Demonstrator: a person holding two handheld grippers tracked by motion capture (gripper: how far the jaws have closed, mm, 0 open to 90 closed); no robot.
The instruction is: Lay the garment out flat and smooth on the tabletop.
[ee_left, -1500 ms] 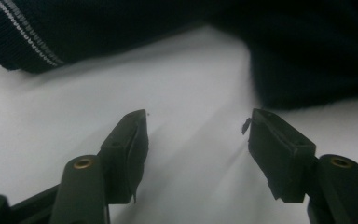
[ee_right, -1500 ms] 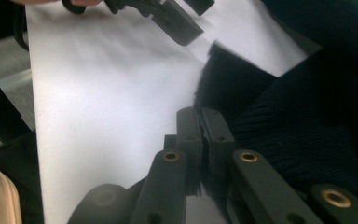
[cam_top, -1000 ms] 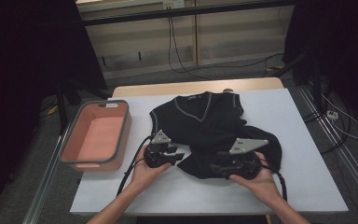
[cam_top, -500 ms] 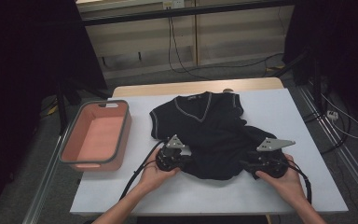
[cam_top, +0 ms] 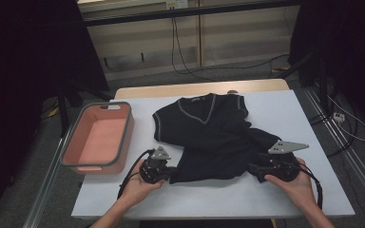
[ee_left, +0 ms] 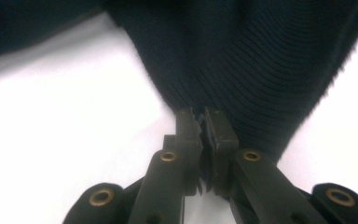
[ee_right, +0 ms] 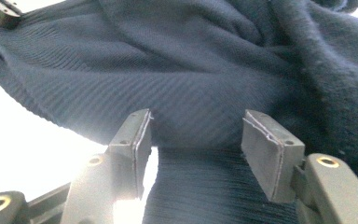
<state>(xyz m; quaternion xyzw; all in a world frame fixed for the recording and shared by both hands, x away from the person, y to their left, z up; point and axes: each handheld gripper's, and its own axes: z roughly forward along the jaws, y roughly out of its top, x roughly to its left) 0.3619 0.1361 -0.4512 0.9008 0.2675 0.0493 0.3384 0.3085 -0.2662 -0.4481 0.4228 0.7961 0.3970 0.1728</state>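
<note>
While the black sleeveless sweater (cam_top: 209,137) lies spread in the middle of the white desk (cam_top: 285,199), with its V-neck turned to the far edge, its near hem is being taken at both corners. The left gripper (ee_left: 204,122) is seen at the near left corner of the hem, and its jaws have just been closing; they are now pressed together on the ribbed edge of the knit. The right gripper (ee_right: 195,135) is held at the near right corner, where its jaws have just been opening a little; they stand apart, and the hem lies between them without being pressed. The step in hand is judged to be the grasping of the hem, probably so that the garment can be folded or lifted. For the next move, the right jaws should be closed on the fabric first, and both layers should be caught, because the cloth is bunched and wrinkled on that side. A salmon-coloured bin (cam_top: 97,137) with a grey rim is standing just left of the sweater, apart from it.
</note>
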